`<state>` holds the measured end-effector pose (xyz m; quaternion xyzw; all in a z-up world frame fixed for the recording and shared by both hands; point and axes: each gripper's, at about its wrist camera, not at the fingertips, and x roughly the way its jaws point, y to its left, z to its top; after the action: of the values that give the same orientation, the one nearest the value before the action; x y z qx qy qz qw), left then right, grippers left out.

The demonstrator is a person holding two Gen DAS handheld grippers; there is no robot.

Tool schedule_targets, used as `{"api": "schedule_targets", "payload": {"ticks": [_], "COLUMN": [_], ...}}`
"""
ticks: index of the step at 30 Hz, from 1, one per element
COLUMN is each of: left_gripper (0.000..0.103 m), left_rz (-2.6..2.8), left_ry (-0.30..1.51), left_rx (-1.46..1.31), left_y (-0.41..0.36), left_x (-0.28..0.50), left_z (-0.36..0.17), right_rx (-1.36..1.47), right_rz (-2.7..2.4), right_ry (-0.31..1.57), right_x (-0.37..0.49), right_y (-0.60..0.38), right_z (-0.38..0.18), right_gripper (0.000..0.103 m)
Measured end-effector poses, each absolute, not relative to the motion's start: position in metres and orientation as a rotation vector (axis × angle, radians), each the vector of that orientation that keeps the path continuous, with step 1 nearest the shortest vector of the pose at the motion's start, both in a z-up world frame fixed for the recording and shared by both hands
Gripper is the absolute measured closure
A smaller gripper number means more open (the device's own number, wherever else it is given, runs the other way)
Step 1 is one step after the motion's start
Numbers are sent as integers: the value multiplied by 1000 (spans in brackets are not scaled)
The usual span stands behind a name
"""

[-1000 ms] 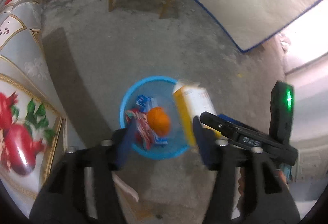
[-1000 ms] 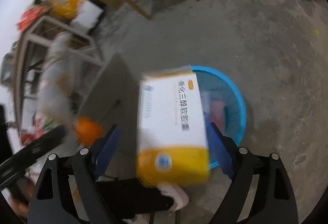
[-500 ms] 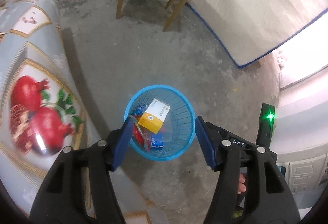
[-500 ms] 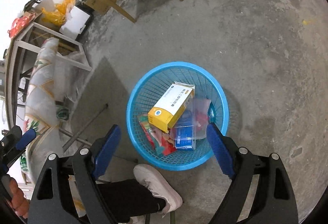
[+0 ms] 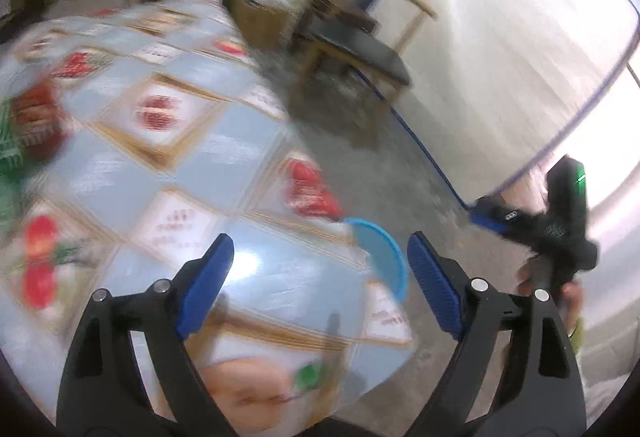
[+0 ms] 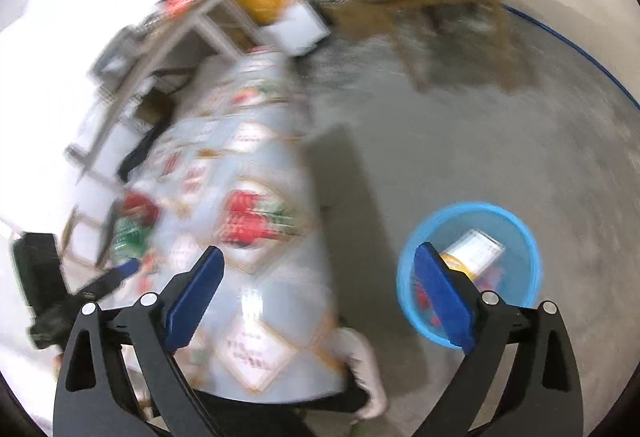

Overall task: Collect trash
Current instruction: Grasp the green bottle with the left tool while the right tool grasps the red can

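A blue mesh bin (image 6: 472, 273) stands on the concrete floor, holding a yellow-and-white box (image 6: 474, 251) and red wrappers. In the left wrist view only an arc of the bin's rim (image 5: 382, 257) shows past the table edge. My left gripper (image 5: 320, 281) hangs over the table corner with its jaws opening and nothing between them. My right gripper (image 6: 320, 293) is above the table edge, left of the bin, jaws opening wide and empty. It also shows at the right of the left wrist view (image 5: 552, 229), held by a hand. Both views are motion-blurred.
A table under a fruit-print cloth (image 5: 168, 157) fills the left of both views. A wooden chair with a dark seat (image 5: 360, 53) stands beyond it by the white wall. A white shoe (image 6: 360, 361) is on the floor beside the bin. Cluttered shelves (image 6: 192, 21) sit behind the table.
The box has dropped from my right gripper into the bin. Both grippers have risen and swung left from over the bin toward the table, and their jaws stand wider.
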<state>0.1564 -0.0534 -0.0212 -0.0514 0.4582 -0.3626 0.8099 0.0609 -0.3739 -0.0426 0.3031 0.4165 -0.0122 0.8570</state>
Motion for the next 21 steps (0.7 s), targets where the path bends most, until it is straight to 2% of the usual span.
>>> {"api": "schedule_targets", "payload": {"ticks": [5,11,21], "left_gripper": [13,12,12], "left_rz": [-574,-393,-356], "left_ry": [876,829,971], "left_rx": [-158,-216,-345], "left_y": [56,138,166], "left_x": [168,204,308], "left_z": [-11,-15,-62], "right_rx": [496,303,107], "right_rz": [185,394,464], "right_ry": [893,927,951], "right_x": [126,207,333], "right_y": [-289,-163,-34], "right_z": [-4,15,-7], "right_gripper": [9,9,9]}}
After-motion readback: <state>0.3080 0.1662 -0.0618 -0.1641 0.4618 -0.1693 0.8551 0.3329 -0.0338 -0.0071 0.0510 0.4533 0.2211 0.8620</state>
